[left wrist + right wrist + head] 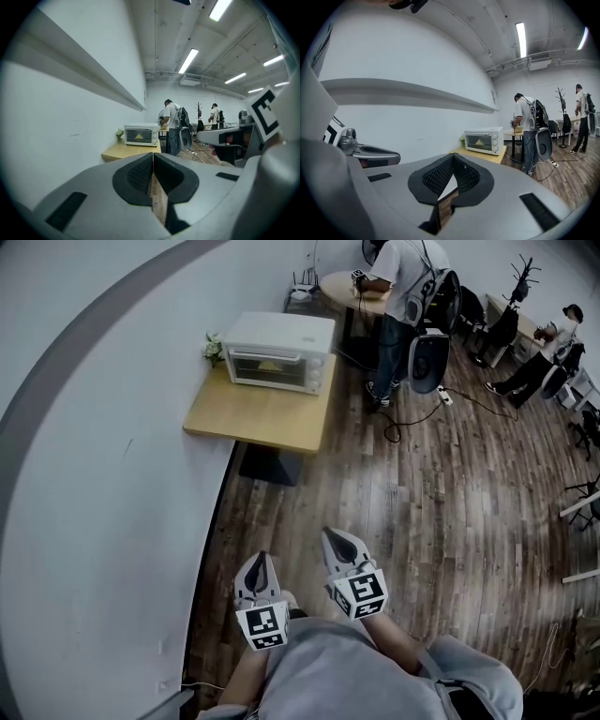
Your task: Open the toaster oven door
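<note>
A white toaster oven (279,352) stands with its glass door closed at the far end of a light wooden table (262,416) against the wall. It also shows small and distant as the oven (140,134) in the left gripper view and the oven (483,140) in the right gripper view. My left gripper (260,570) and right gripper (338,544) hang side by side near my body, well short of the table. Both are shut with nothing between the jaws, as seen at the left gripper (153,154) and right gripper (453,156).
A person (401,296) stands at a round table (349,287) just right of the oven, with cables on the wood floor (422,493) nearby. A small plant (213,349) sits left of the oven. Another person (548,348) sits far right. The curved white wall (103,474) runs along my left.
</note>
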Action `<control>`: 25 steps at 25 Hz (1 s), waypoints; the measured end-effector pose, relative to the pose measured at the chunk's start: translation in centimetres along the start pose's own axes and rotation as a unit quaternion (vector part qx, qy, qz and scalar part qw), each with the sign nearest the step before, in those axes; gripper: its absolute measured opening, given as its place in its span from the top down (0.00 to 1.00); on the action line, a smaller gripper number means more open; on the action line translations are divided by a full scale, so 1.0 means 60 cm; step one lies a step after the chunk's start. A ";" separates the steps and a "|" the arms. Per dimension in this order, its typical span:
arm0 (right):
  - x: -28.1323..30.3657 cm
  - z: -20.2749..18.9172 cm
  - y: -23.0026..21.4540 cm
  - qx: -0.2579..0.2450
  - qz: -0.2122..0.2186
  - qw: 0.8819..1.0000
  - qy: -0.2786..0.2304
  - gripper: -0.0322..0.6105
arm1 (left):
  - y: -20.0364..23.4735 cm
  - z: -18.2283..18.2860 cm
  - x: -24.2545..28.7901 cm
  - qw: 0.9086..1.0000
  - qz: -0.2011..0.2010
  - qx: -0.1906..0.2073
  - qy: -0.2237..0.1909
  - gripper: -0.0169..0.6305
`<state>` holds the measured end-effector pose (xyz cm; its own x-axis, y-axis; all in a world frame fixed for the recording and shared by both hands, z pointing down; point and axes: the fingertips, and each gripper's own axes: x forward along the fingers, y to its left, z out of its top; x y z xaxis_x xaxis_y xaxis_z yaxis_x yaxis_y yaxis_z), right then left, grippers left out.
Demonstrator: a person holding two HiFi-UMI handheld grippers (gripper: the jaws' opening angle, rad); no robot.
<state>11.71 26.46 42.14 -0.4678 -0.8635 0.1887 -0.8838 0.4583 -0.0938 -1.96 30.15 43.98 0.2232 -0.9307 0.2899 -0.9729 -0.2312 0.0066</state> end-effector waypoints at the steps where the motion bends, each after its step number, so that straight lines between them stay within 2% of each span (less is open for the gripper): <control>1: 0.019 0.006 0.004 0.000 -0.003 1.000 -0.002 0.95 | 0.019 0.004 0.011 1.000 0.000 -0.001 0.000 0.97; 9: 0.118 0.030 0.018 0.001 -0.037 0.999 -0.015 0.95 | 0.123 0.020 0.074 1.000 0.004 -0.006 -0.002 0.97; 15: 0.168 0.027 -0.007 0.008 -0.051 0.999 -0.004 0.95 | 0.151 0.028 0.124 1.000 0.003 -0.012 0.007 0.97; 20: 0.254 0.034 -0.024 0.005 -0.046 0.999 -0.006 0.95 | 0.188 0.031 0.196 1.000 0.004 -0.012 0.012 0.97; 25: 0.349 0.068 -0.064 0.000 -0.041 0.999 -0.019 0.95 | 0.217 0.067 0.287 1.000 0.007 -0.009 0.003 0.97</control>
<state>5.29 5.79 42.45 -0.3938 -0.9055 0.1582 -0.9191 0.3860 -0.0788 -10.53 9.97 45.23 0.2095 -0.9319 0.2962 -0.9768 -0.2134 0.0192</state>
